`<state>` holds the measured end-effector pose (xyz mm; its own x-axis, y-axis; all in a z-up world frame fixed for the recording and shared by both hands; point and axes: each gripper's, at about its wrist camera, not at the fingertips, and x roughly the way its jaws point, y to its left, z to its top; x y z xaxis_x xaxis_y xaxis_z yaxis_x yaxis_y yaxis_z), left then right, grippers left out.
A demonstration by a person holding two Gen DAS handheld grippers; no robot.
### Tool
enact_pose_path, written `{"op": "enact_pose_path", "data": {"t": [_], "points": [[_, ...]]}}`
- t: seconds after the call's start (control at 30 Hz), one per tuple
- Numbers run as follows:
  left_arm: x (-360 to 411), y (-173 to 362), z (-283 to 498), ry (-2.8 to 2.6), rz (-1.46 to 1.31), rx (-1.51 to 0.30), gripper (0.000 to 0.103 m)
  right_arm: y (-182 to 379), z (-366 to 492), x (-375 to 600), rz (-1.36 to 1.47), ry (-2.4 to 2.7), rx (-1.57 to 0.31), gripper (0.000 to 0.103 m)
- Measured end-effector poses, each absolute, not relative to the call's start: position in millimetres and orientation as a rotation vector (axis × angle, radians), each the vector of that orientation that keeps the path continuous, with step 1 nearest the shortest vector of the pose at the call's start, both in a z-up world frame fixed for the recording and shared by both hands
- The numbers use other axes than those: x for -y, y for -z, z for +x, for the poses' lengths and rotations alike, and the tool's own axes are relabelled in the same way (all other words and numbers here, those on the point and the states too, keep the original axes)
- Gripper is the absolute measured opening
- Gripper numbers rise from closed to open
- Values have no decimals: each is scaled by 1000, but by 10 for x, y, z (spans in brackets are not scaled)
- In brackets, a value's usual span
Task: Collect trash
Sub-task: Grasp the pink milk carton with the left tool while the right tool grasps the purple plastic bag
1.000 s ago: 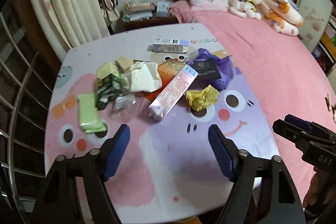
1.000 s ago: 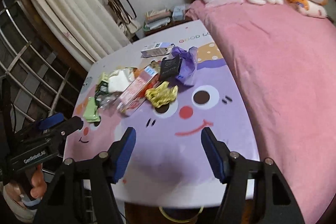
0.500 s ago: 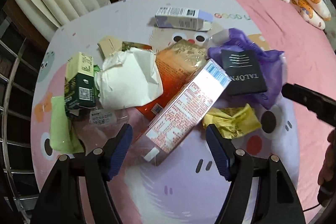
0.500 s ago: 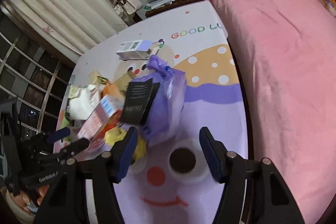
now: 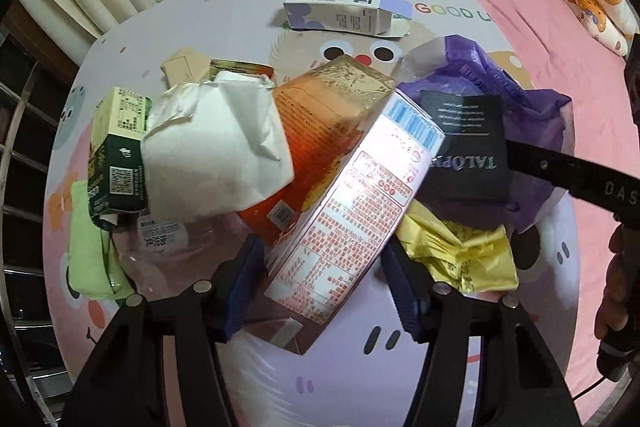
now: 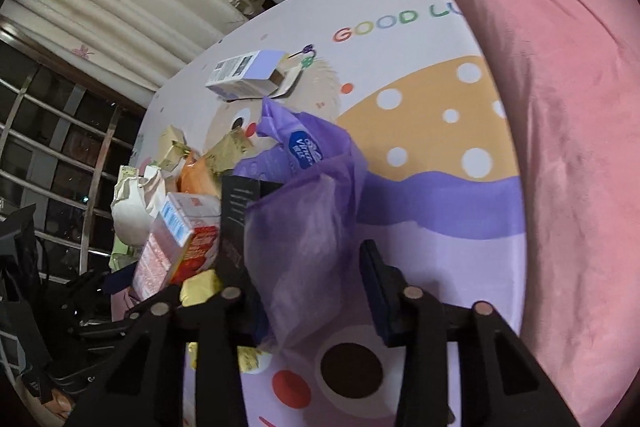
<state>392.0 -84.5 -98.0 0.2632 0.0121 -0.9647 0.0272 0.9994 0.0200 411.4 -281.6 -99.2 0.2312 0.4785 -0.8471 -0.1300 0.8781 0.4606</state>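
A heap of trash lies on the cartoon-print table [image 5: 248, 19]. My left gripper [image 5: 326, 287] is open, its fingers on either side of the near end of a long pink carton [image 5: 352, 215]. The carton also shows in the right wrist view [image 6: 172, 243]. My right gripper [image 6: 308, 287] is open around the near edge of a purple plastic bag [image 6: 308, 203], with a black box [image 6: 236, 211] against its left finger. The bag [image 5: 532, 107] and black box [image 5: 468, 151] show in the left wrist view, where the right gripper's finger [image 5: 560, 167] crosses them.
In the pile: an orange foil pouch [image 5: 320, 131], crumpled white paper [image 5: 216, 151], a green carton [image 5: 116, 155], a green cloth [image 5: 88, 255], a yellow wrapper [image 5: 460, 251]. A white-and-lilac box [image 5: 344, 11] lies apart, farther back. A pink bed [image 6: 568, 67] borders the table's right side.
Both grippers have moved forward and down into the pile. The left now straddles the pink carton; the right now straddles the purple bag. Both stay open.
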Motion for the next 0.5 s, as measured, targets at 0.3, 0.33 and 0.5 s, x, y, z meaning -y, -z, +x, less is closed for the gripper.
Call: {"op": "enact_pose_path", "data": {"t": [0.3,0.33,0.5], "points": [[922,957,3864,-3,8,-1279,45,663,3991,2644,177,-501,-1170,7],[928,943,3844,-6,1,-1275,45,602,3971,2637,161,-502,-1154,6],[891,763,3706,-15,-57,-1238,44,410,3871,2626,125,-489,-1095,5]]}}
